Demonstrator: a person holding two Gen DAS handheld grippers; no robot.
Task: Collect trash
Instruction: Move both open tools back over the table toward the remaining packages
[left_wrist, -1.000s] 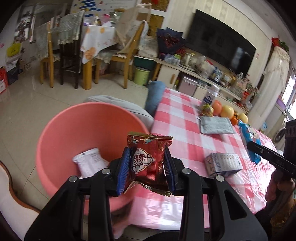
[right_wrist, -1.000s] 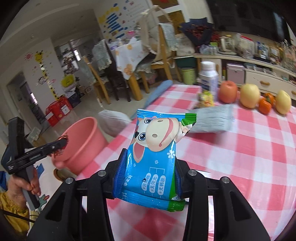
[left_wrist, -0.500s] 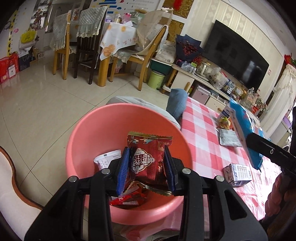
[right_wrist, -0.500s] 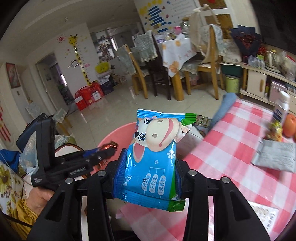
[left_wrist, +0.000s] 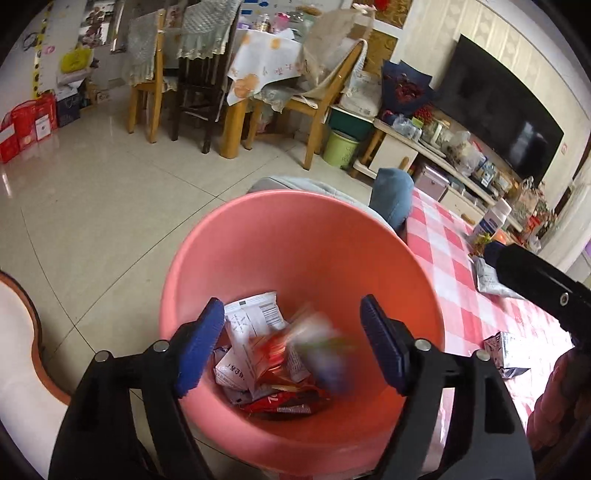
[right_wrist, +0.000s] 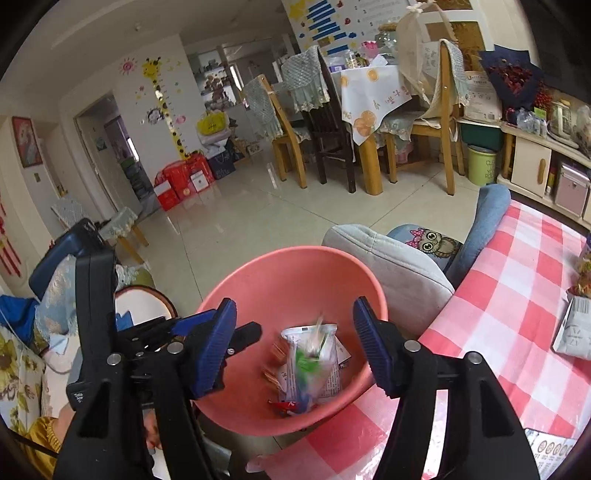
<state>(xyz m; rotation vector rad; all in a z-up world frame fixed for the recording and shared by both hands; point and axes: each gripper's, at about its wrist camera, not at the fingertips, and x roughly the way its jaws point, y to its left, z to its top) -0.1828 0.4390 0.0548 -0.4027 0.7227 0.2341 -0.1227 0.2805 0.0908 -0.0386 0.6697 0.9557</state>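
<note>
A tiled living room fills the background, with a dining set (left_wrist: 236, 85) at 12 o'clock in the left view and a dark TV (left_wrist: 498, 110) toward 2 o'clock. A desk (left_wrist: 450, 273) under a red-and-white checked cloth runs along the right side, and a pink basin (left_wrist: 295, 236) sits just off its edge, beside a grey cushion (right_wrist: 399, 266). The left tool (left_wrist: 295, 343) hangs over the basin with its blue pads (left_wrist: 201, 347) spread wide and nothing between them; below it lies a heap of wrappers (left_wrist: 258, 354), white and red, with one blurred packet (left_wrist: 321, 354) above them. The right tool (right_wrist: 295, 347) is likewise released and empty over the basin, and a blurred blue-green packet (right_wrist: 310, 365) shows between its pads, down among the trash. In the right view the left tool's black frame appears at 9 o'clock, just beside the basin rim. On the desk, a small silver carton (left_wrist: 506, 350) lies at 4 o'clock in the left view and a grey pouch (left_wrist: 491, 277) at 3 o'clock, both apart from the basin.
</note>
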